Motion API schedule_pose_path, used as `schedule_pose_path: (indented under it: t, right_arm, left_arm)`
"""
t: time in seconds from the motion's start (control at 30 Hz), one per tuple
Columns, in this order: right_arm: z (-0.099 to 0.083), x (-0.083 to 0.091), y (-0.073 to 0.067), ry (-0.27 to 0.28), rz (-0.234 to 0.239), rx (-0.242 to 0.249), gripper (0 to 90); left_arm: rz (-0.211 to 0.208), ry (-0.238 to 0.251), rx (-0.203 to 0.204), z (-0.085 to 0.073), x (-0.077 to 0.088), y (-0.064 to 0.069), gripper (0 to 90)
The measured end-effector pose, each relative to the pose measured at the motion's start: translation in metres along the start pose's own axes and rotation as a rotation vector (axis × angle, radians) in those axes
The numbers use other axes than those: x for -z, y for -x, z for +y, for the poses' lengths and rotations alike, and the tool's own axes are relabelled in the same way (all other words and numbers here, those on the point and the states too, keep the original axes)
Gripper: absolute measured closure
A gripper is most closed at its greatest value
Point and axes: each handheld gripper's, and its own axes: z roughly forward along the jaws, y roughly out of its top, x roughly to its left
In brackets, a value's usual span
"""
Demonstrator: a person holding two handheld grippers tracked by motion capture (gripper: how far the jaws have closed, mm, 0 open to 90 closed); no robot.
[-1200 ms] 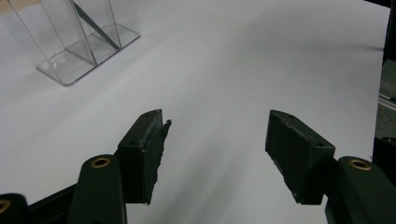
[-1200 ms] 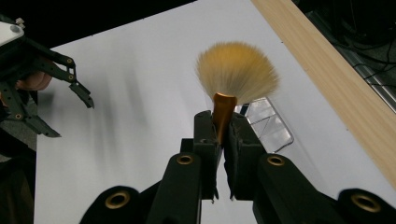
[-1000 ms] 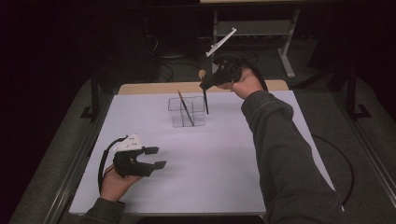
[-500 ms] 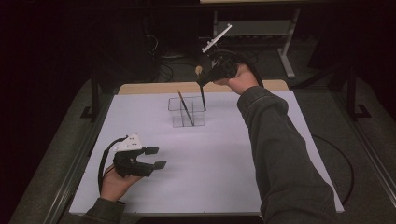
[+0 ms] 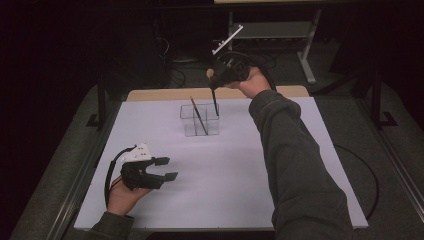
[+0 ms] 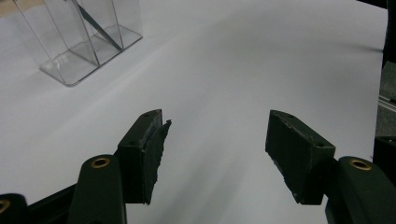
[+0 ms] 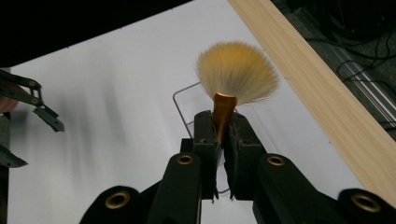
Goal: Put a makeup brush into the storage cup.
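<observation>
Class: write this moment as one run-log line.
right gripper: shut on brush | above clear organizer | left gripper: open, idle on table

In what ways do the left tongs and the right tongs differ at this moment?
The left tongs stand open with nothing between them; the right tongs are shut on the brush. The left tongs lie low on the white table; the right tongs are raised above the clear organizer, its handle pointing down. Both are black, and each is in one hand.
</observation>
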Motion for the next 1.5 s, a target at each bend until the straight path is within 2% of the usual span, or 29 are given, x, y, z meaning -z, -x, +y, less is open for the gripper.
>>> schedule_pose_path:
  t: [0.43, 0.63, 0.73, 0.93, 1.23, 1.5]
  right_arm:
    - [0.001, -0.007, 0.007, 0.007, -0.021, -0.029, 82.9]
    - [0.002, -0.011, 0.011, 0.016, -0.033, -0.024, 82.9]
    - [0.002, -0.012, 0.01, 0.012, -0.032, -0.042, 82.9]
    - [0.002, -0.016, 0.012, 0.014, -0.039, -0.047, 82.9]
    - [0.003, -0.025, 0.012, 0.007, -0.046, -0.056, 82.9]
    - [0.004, -0.033, 0.01, -0.014, -0.045, -0.045, 82.8]
  left_arm:
    - [-0.005, 0.007, 0.0, 0.0, -0.002, 0.0, 36.4]
    - [-0.005, 0.005, 0.002, 0.0, -0.002, 0.0, 36.4]
    - [-0.006, 0.005, 0.001, 0.0, -0.002, 0.0, 36.4]
    - [-0.002, -0.001, -0.009, 0.0, 0.0, -0.001, 36.5]
    - [-0.003, 0.003, 0.006, 0.0, 0.0, 0.0, 36.6]
    - [-0.007, 0.002, 0.001, 0.0, 0.001, 0.0, 36.4]
